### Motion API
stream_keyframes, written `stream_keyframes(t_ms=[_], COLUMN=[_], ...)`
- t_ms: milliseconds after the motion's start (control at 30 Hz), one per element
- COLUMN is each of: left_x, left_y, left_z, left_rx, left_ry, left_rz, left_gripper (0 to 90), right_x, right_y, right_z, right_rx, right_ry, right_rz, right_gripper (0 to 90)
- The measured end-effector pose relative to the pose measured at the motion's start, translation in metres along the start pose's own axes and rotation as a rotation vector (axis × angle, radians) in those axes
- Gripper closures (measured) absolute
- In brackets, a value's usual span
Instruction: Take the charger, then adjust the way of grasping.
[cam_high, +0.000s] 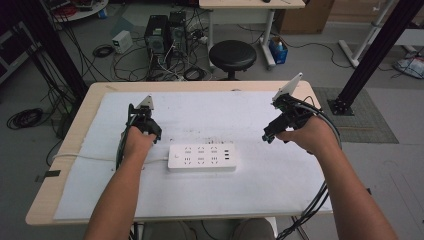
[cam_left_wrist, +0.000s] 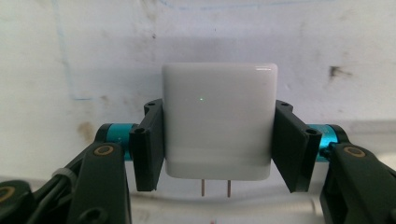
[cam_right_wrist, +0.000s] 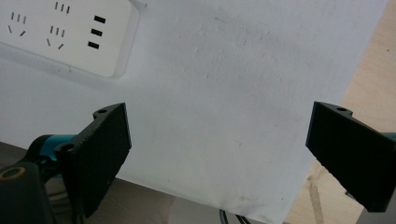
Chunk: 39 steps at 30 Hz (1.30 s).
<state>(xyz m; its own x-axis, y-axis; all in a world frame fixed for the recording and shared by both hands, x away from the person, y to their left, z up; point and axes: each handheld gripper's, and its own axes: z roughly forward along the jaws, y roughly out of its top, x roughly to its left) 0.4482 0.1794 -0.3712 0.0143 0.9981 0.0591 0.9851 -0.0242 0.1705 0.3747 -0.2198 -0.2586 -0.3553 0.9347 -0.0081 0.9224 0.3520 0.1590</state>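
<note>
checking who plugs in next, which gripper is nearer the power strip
Left. The left gripper, clamped on a white charger, hovers just off the power strip at its left end. The right gripper, jaws open, sits farther off beyond the strip's right end.

behind your tabletop (cam_high: 65, 165) you have a black round stool (cam_high: 232, 55), two dark computer towers (cam_high: 165, 32) amid tangled cables (cam_high: 125, 62) on the floor, a second pale desk (cam_high: 250, 5), and a black frame post (cam_high: 377, 50) at right.
</note>
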Motion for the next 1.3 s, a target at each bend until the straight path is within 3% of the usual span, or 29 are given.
stream_keyframes(t_ms=[33,67,133,233,267,433,667,933,1133,1300], left_x=[0.0,0.0,0.0,0.001,0.0,-0.002,0.001,-0.001,-0.012,-0.027], left_y=[0.0,0.0,-0.001,-0.001,-0.004,-0.012,-0.021,-0.026,-0.029,-0.034], left_z=[-0.015,-0.015,-0.04,-0.048,-0.07,-0.102,-0.138,-0.144,-0.146,-0.144], left_rx=[-0.003,-0.003,-0.007,-0.013,-0.016,-0.026,-0.044,-0.043,-0.055,-0.07], left_ry=[-0.006,-0.006,-0.003,-0.006,-0.017,-0.025,-0.027,-0.034,-0.088,-0.147], left_rz=[0.015,0.015,0.041,0.047,0.065,0.103,0.122,0.17,0.27,0.403], left_gripper=[42.2,42.2,42.2,42.2,42.2,42.2,42.2,42.2,42.2,42.2], right_x=[0.0,0.0,0.0,0.0,-0.001,-0.001,0.001,0.006,0.005,0.006], right_y=[0.0,0.001,0.001,0.001,0.001,0.001,0.002,0.003,0.002,0.001], right_z=[0.001,0.002,0.002,0.002,0.002,0.001,-0.003,-0.004,-0.006,-0.007], right_rx=[0.001,0.003,0.007,0.01,0.009,0.012,0.012,0.016,0.01,0.012], right_ry=[0.003,0.007,0.01,0.011,0.021,0.027,0.025,0.022,0.038,0.053], right_rz=[0.001,0.0,0.008,0.009,0.014,0.027,0.032,0.026,0.045,0.057], right_gripper=[6.0,6.0,6.0,6.0,6.0,6.0,6.0,6.0,6.0,6.0])
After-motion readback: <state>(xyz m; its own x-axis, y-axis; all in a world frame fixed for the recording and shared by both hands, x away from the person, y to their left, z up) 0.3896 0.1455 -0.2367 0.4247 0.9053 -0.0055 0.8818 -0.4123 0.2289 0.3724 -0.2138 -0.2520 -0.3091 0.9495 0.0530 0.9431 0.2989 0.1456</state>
